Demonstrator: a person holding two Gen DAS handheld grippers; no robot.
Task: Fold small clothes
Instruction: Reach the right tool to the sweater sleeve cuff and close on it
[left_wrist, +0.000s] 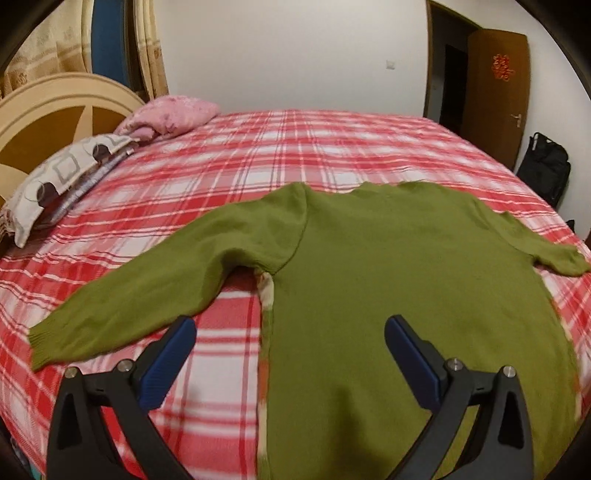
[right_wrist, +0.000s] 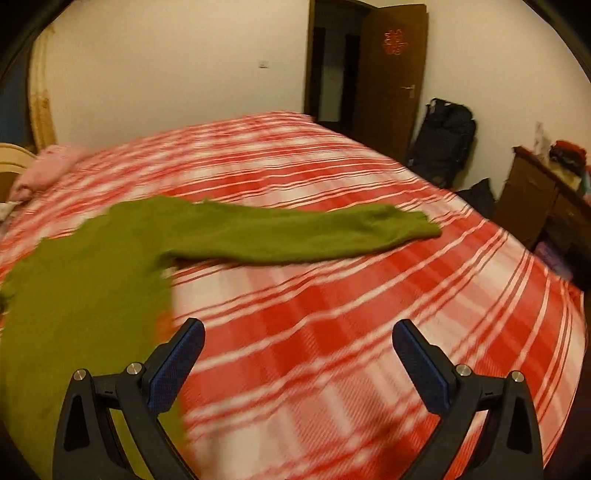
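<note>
Green knitted sweater (left_wrist: 388, 266) lies flat, sleeves spread, on red-and-white plaid bedspread (left_wrist: 229, 173). Left gripper (left_wrist: 290, 332) and right gripper (right_wrist: 298, 334) hover above, fingers spread wide, holding nothing.

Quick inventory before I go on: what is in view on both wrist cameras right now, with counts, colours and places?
green sweater: one, olive green, spread flat on the bed, both sleeves out to the sides
bedspread: one, red and white plaid, covers the bed
pink pillow: one, pink, at the head of the bed
patterned pillow: one, white with grey and brown shapes, beside the pink one
headboard: one, cream and brown, far left
door: one, brown, open, red ornament on it
black bag: one, black, on the floor by the door
wooden cabinet: one, brown, far right, clutter on top
left gripper: one, black with blue pads, open, above the sweater's left edge
right gripper: one, black with blue pads, open, over the bedspread beside the sweater
</note>
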